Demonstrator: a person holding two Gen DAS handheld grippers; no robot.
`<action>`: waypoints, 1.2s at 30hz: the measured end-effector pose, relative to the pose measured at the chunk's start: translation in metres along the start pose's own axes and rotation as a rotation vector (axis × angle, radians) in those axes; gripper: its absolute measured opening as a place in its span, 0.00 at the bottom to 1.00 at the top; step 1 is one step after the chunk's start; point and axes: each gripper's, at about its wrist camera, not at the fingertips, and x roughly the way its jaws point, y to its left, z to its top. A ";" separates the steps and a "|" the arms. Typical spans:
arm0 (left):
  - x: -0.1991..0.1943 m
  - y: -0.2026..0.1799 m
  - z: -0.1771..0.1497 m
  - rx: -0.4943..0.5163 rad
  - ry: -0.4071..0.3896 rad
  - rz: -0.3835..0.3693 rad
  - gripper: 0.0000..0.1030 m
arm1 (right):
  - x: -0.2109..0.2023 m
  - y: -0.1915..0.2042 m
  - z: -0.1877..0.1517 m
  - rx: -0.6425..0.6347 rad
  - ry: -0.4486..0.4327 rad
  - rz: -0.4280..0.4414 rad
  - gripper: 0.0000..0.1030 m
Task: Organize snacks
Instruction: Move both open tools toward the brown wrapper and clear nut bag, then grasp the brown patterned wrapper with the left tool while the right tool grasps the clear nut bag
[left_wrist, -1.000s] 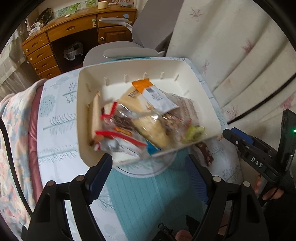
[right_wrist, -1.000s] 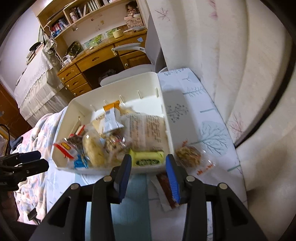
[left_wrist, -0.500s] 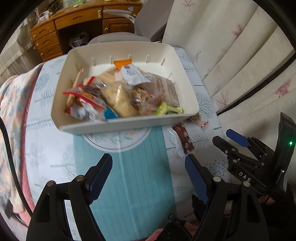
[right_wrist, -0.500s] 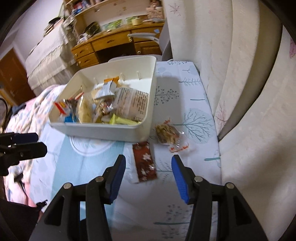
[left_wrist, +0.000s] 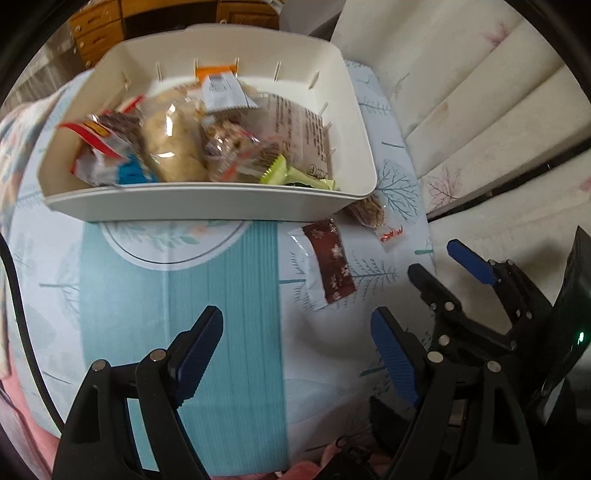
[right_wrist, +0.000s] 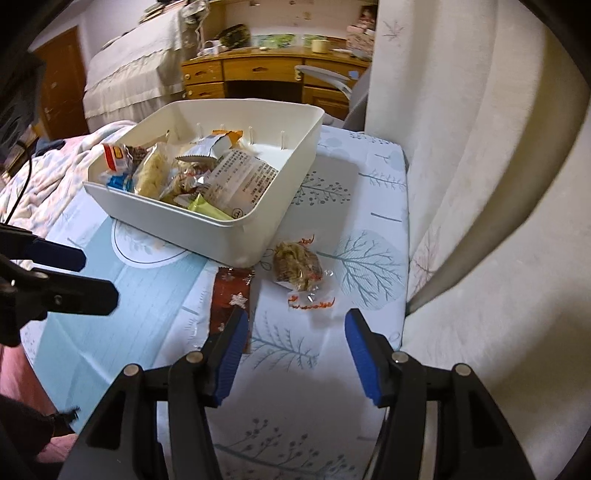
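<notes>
A white bin (left_wrist: 207, 201) (right_wrist: 236, 236) holds several wrapped snacks, with a yellow-green packet (left_wrist: 291, 175) (right_wrist: 207, 210) at its near wall. Two packets lie on the tablecloth outside its near right corner. One is a dark red packet (left_wrist: 330, 267) (right_wrist: 229, 295), the other a clear packet of brown snack (left_wrist: 369, 212) (right_wrist: 297, 266). My left gripper (left_wrist: 295, 343) (right_wrist: 92, 275) hovers open and empty over the teal stripe. My right gripper (right_wrist: 295, 325) (left_wrist: 436, 258) is just short of the two packets. Its jaws are opening with only cloth between them, and its left finger covers the red packet's near end.
The small table (right_wrist: 369, 206) carries a tree-print cloth and ends at a cream curtain (right_wrist: 461, 166) on the right. A bed with a floral quilt (right_wrist: 40, 177) lies along the left. A wooden desk (right_wrist: 258, 74) and a grey chair stand behind the bin.
Both grippers have drawn back from the bin toward the near side of the table. The right jaws have spread wider. The red and clear packets now show fully in both views.
</notes>
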 end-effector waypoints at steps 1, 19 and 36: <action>0.005 -0.002 0.002 -0.011 0.004 0.002 0.79 | 0.004 -0.001 0.000 -0.006 -0.004 0.010 0.54; 0.091 -0.013 0.040 -0.189 0.080 0.083 0.79 | 0.070 -0.007 -0.002 -0.171 -0.100 0.037 0.54; 0.121 -0.040 0.051 -0.203 0.078 0.112 0.56 | 0.092 -0.010 -0.004 -0.156 -0.078 0.080 0.47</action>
